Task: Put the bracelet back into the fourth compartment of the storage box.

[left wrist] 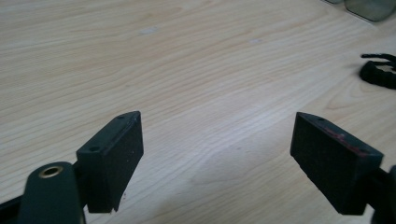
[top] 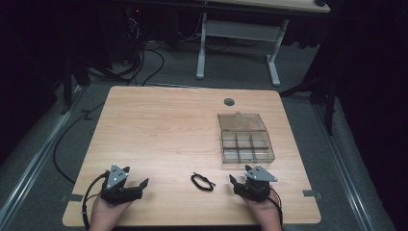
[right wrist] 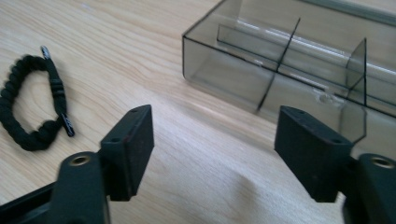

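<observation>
- The left gripper (top: 126, 185) rests low at the near edge of the table (top: 159, 130), about seven o'clock in the high view, with the person's hand behind it and its tip pointing toward three o'clock.
- Its jaws are released: in the left gripper view they stand wide apart with only bare wood between them.
- The right gripper (top: 240, 184) sits at about five o'clock on the near edge, the hand under it, its tip turned toward ten o'clock and its grey plate on top.
- Its jaws are also spread wide and grasp nothing; in the right gripper view bare tabletop lies between them.
- The black braided cord (top: 202, 181) lies coiled in a loose loop flat on the wood between the two grippers, nearer the right one, touched by neither.
- In the right gripper view the cord (right wrist: 32, 100) lies at about ten o'clock of the jaws, apart from them; in the left gripper view its end (left wrist: 379, 72) shows at the two o'clock edge.
- A clear smoky compartment box (top: 246, 147) stands at twelve o'clock of the right gripper, near it, its lid (top: 240, 121) swung open and lying flat behind.
- In the right gripper view the box (right wrist: 280, 60) stands just beyond the jaws, its dividers visible and the compartments empty.
- A grey round grommet (top: 229, 102) sits in the table beyond the box; nothing stands between either gripper and the cord.
</observation>
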`<state>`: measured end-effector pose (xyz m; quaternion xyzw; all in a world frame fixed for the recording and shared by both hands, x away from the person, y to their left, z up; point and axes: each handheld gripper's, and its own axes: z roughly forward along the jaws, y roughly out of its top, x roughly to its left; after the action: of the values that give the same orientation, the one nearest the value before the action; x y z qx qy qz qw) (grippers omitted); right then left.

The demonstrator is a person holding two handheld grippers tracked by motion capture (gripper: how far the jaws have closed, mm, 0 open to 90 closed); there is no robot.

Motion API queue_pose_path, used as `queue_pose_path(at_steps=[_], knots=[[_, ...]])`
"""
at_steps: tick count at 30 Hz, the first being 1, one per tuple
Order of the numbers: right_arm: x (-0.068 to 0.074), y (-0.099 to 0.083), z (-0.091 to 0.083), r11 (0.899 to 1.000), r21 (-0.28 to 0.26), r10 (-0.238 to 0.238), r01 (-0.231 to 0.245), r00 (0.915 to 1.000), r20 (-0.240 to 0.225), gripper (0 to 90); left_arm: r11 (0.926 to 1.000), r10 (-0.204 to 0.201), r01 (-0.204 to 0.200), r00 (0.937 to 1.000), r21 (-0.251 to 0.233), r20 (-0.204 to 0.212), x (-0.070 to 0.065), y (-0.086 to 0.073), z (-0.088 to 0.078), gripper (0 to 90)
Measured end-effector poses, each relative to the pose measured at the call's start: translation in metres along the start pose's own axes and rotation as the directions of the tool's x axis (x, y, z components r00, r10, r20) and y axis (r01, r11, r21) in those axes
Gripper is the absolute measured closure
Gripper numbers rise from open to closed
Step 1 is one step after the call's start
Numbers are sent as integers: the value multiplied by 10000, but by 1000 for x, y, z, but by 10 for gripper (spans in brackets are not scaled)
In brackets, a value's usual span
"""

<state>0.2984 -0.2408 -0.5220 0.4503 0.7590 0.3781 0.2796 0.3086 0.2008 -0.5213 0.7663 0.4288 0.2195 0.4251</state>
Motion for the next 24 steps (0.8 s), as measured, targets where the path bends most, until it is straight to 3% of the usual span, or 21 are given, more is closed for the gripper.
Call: queue_pose_path(at_steps=[3, 6, 9, 13, 19, 24], knots=[[-2, 1, -1, 9991, -100, 399, -402, 9989, -264, 337, 9999, -77, 78, 10000, 130, -21, 6, -2, 2, 191], [-6, -3, 0, 9966, 98, 816, -812, 9955, -482, 379, 9996, -223, 222, 9997, -158, -23, 8, -1, -1, 207], [-7, -4, 0, 9939, 141, 1098, -1092, 9922, -598, 411, 9982, 12, -20, 9999, -601, -140, 6, 1, -5, 217], [-5, -4, 2, 9952, 247, 961, -947, 9934, -628, 432, 9984, 124, -124, 9999, -557, 2, 3, 0, -4, 226], [-4, -4, 3, 9955, 524, 837, -788, 9916, -987, 452, 9959, 796, -790, 9968, -434, 123, -4, -3, 2, 239], [-2, -3, 3, 9953, 544, 868, -807, 9887, -1224, 553, 9990, 445, -444, 9984, -21, 354, -2, -7, 10, 278]])
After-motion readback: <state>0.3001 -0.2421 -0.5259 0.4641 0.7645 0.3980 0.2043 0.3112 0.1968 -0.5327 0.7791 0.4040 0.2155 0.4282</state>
